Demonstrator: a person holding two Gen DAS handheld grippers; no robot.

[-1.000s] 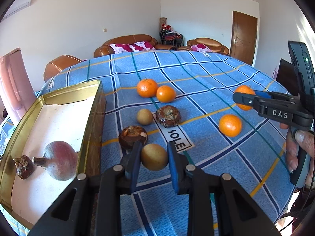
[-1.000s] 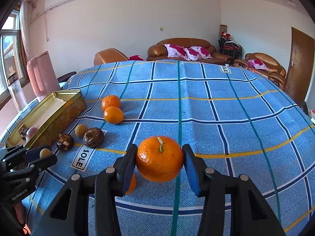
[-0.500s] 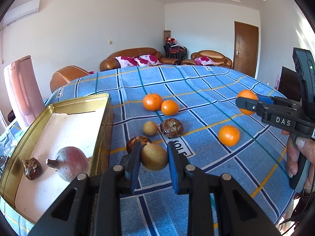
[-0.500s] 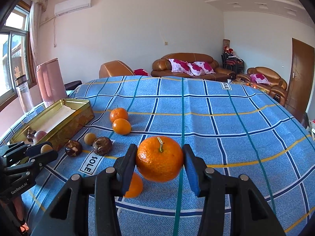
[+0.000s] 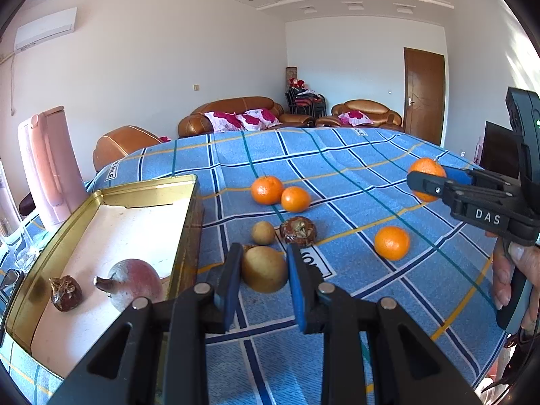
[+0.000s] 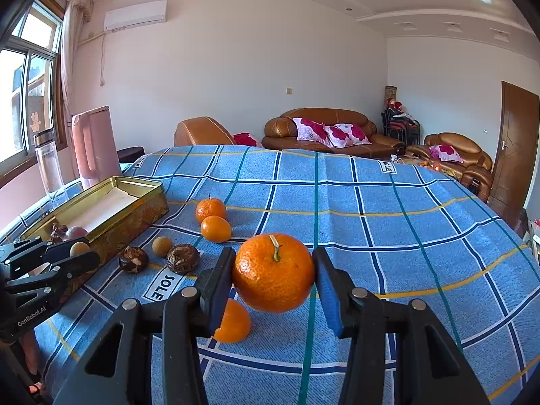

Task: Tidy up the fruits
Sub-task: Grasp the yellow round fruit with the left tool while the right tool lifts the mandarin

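Both grippers are loaded and up off the cloth. The left gripper [image 5: 264,275] has its jaws drawn in narrow on a small tan fruit [image 5: 264,272], pinched across its middle, just beside the long wall of the gold tin [image 5: 148,182]. That fruit looks light and firm with a smooth rind, so a grip across the widest part seems right; any higher or lower and it could squirt out.

The right gripper [image 6: 273,281] clamps an orange [image 6: 274,272], stem up, pads on opposite flanks, well clear of the tin on its open side. Its peel looks pebbly and a touch soft, so it should hold without slipping but may bruise if squeezed hard.

Inside the tin, at its near end, lie a reddish pomegranate [image 5: 136,281] and a dark wrinkled fruit [image 5: 65,293]. Beside the tin on the blue checked cloth [image 5: 337,155] wait more oranges, another tan fruit and another dark wrinkled one.
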